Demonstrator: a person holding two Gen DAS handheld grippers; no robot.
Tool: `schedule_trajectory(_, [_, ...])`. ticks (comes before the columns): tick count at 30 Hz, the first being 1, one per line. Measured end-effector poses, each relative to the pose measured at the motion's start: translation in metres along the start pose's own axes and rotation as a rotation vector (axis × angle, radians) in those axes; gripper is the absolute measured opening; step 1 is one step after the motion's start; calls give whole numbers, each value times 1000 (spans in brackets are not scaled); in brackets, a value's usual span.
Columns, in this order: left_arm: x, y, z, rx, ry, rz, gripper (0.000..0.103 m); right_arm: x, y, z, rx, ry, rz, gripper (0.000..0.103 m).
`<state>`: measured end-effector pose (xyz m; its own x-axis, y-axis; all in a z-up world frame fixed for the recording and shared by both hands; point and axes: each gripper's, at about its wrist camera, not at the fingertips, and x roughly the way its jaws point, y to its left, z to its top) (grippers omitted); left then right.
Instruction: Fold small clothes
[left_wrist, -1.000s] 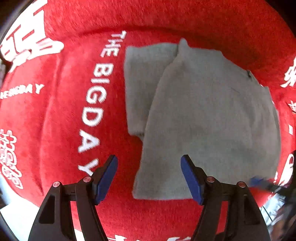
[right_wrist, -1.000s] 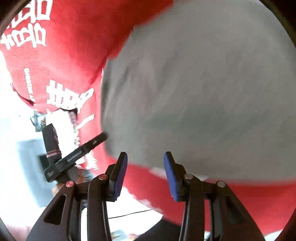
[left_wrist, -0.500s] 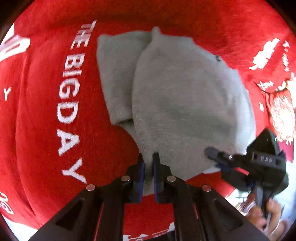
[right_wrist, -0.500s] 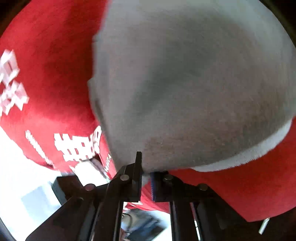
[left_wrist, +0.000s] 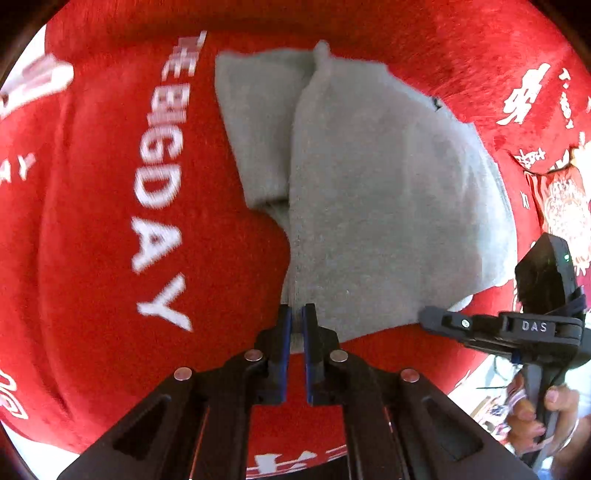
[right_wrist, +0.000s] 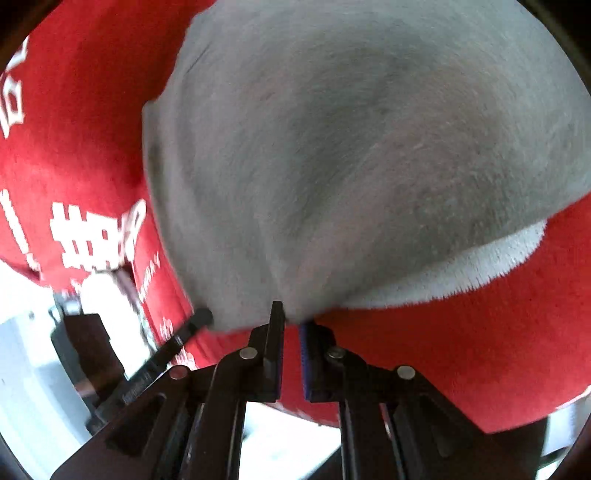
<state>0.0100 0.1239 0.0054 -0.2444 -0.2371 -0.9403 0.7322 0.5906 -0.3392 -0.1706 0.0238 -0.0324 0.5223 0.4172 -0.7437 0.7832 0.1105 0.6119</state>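
Grey garment (left_wrist: 369, 206), small and fleecy, lies spread on a red plush cover (left_wrist: 92, 240) printed with white lettering, "THE BIG DAY" running down beside it. One sleeve (left_wrist: 258, 129) is folded in over the body, on the lettering side. Left tool (left_wrist: 296, 314): blue-padded fingers together, clamped on the near hem of the garment, close to the corner below the folded sleeve. A second ago those fingers stood wide apart, straddling that corner without touching it; half a second ago they had come together on the cloth, and they have not parted since. Hem at the pinch point now puckers slightly upward into the tool. Right tool (right_wrist: 291, 321): fingers likewise together, clamped on the near edge of the same garment, the cloth bunching into a small peak where they bite. A second ago it too was open, hovering just off the hem; its jaws have just been closing, with the cloth between them. In the left view the right tool (left_wrist: 436, 317) shows as a dark arm, marked "DAS", reaching in from the side to the opposite end of the hem, a person's hand (left_wrist: 543, 417) on its handle. Paler inner face of the fabric (right_wrist: 480, 262) shows along the lifted edge near the right tool. Both tools thus hold the same hem, well apart, one towards each end. Right view is somewhat blurred.
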Motion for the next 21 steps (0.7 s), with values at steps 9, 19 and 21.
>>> schedule_trajectory(9, [-42,-10,78,41,-182,43,7,-91,18,70,-137,-281,-183,11])
schedule_trajectory(19, [31,-12,143,9,-164,185,8,-142,-28,158,-36,-472,-348,11])
schedule_trajectory(21, [30,-2,143,-34,-169,141,8,-145,-46,168,11,-469,-338,5])
